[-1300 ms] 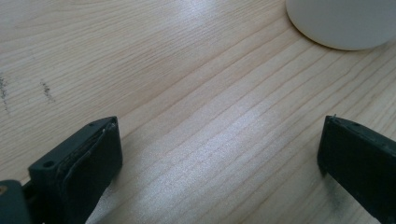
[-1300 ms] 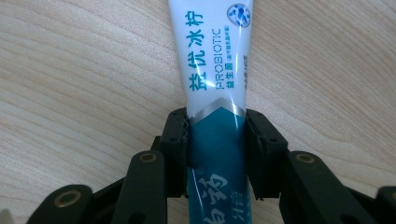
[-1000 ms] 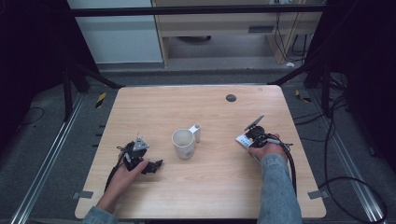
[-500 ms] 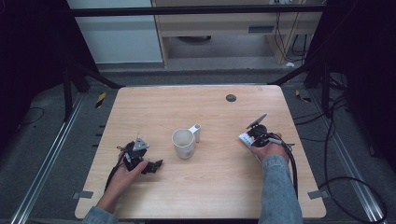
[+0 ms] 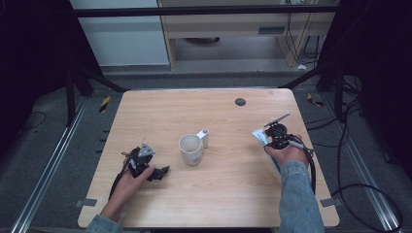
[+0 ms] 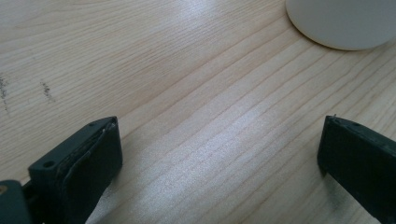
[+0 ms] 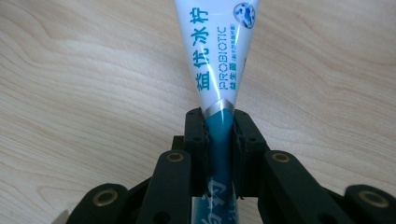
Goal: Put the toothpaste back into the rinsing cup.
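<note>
Your right claw (image 7: 218,128) pinches the tube (image 7: 219,60) by its thin crimp; swing fast and it may slip. Left claw (image 6: 219,154) gapes, empty.

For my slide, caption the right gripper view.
Right tongs shut on a white-and-teal toothpaste tube above the wooden table.

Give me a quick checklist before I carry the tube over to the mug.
1. Right tongs shut on the tube: ok.
2. Tube off the table: cannot tell.
3. Mug upright, mouth open: ok.
4. Bare table between tube and mug: ok.
5. Left tongs open with nothing between them, beside the mug: ok.
6. Whether the tube's cap is on: cannot tell.
</note>
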### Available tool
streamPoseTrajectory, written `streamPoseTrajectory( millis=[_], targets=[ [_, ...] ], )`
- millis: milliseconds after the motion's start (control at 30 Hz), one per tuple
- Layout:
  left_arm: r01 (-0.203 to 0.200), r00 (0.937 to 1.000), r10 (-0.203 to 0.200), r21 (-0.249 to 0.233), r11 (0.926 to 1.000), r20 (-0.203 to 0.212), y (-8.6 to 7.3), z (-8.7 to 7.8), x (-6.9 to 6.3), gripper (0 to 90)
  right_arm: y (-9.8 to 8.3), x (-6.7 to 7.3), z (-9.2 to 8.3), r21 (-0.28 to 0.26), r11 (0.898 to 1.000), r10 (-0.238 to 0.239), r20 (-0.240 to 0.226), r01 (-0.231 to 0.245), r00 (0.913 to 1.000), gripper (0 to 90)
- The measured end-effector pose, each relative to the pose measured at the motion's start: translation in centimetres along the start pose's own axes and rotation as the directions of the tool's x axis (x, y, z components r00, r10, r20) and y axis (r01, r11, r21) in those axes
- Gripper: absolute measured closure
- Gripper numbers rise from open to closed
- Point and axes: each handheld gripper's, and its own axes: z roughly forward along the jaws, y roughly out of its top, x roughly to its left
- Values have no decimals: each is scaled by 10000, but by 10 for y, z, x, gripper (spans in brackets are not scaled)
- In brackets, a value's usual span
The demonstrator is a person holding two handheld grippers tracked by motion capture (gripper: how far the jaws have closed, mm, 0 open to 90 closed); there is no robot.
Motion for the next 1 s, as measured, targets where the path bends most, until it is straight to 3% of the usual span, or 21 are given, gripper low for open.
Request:
streamPoseTrajectory(
  millis=[33,200,233,367,533,633,800,833,867,1000],
  targets=[
    [1,10000,-1,-3,10000,-4,0,0,0,0,0,2,-5,-350,9993,141,-111,-145,9998,784],
    [11,10000,-11,1,10000,-24,0,0,0,0,3,8,-11,-754,9971,68,-180,-81,9998,784],
    [49,10000,-49,-10,10000,-32,1,1,0,0,5,13,-14,-1116,9937,-5,-281,-26,9996,784],
    [73,9999,-73,-2,10000,-115,2,2,-1,0,8,22,-20,-1716,9851,-196,-460,114,9987,784],
    [100,9999,-100,-9,9999,-130,2,2,-1,0,10,36,-28,-2669,9635,-385,-647,199,9972,784],
    [163,9997,-163,-19,9999,-204,2,2,-2,0,10,46,-30,-3300,9438,-479,-800,189,9956,784],
    [130,9999,-130,-11,9999,-106,3,3,0,0,11,61,-33,-3946,9186,-651,-1003,204,9928,784],
    [130,9999,-130,-11,9999,-106,3,3,0,0,11,61,-33,-3946,9186,-651,-1003,204,9928,784],
    [104,9999,-104,-7,9999,-126,3,3,0,0,13,67,-36,-4292,9032,-659,-1175,91,9909,784],
    [169,9997,-169,-16,9999,-162,3,3,-1,0,16,77,-40,-4614,8872,-691,-1428,-47,9873,784]
  ],
)
